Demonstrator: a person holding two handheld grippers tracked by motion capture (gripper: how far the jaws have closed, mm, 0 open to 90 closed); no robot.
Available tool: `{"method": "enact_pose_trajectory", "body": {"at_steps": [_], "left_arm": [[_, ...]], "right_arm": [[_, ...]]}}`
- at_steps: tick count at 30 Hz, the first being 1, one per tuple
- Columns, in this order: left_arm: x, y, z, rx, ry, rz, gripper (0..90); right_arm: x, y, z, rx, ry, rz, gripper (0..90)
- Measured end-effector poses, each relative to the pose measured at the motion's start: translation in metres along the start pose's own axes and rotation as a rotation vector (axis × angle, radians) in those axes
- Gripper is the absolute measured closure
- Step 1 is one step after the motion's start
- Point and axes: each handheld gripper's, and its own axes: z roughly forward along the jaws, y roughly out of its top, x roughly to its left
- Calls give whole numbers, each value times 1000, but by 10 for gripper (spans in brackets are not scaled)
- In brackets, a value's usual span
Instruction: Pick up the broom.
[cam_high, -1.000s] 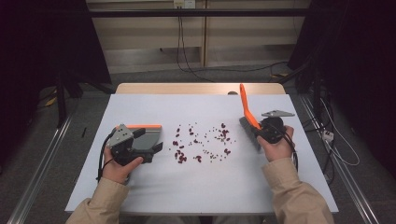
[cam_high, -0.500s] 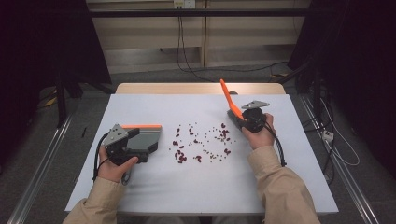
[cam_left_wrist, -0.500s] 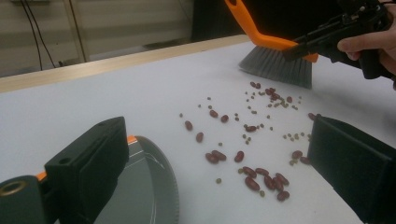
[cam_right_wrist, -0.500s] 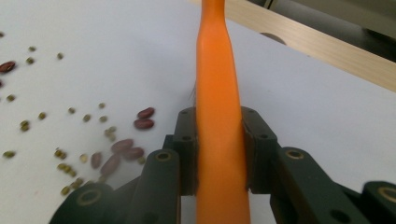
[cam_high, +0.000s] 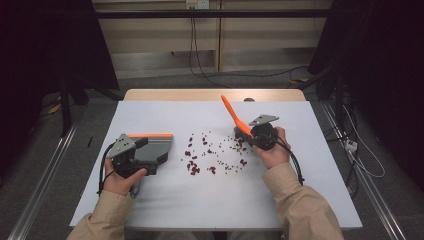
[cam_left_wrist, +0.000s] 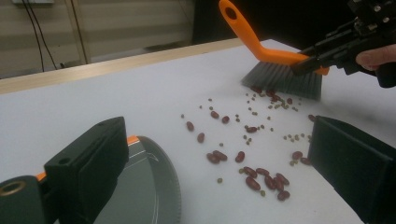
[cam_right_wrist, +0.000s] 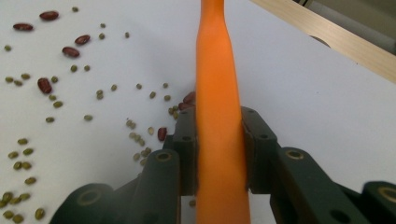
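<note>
The right gripper (cam_high: 248, 134) pinches the orange brush (cam_high: 235, 117) by its handle (jaws pressed flat on it) and has slid left since half a second ago, bristles now on the beans (cam_high: 212, 152). The left gripper (cam_high: 152, 152) clamps the dustpan (cam_high: 157, 145), unmoved, left of them. No readable writing.

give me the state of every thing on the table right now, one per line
brush: gripped at the handle, bristles down on the table at the right edge of the spill
dustpan: flat on the table, left of the spill, no beans seen in it
beans: scattered loose on the table between dustpan and brush
right gripper: jaws shut on the brush handle
left gripper: holds the dustpan
table: white top, beans strewn mid-table
</note>
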Motion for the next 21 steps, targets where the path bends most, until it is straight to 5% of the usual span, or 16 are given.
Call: {"method": "enact_pose_trajectory", "body": {"at_steps": [8, 21], "left_arm": [[-1, 0, -1, 2, -2, 9, 51], [-3, 0, 0, 7, -5, 16, 51]], "right_arm": [[21, 1, -6, 1, 20, -53, 714], [34, -1, -10, -25, 60, -54, 714]]}}
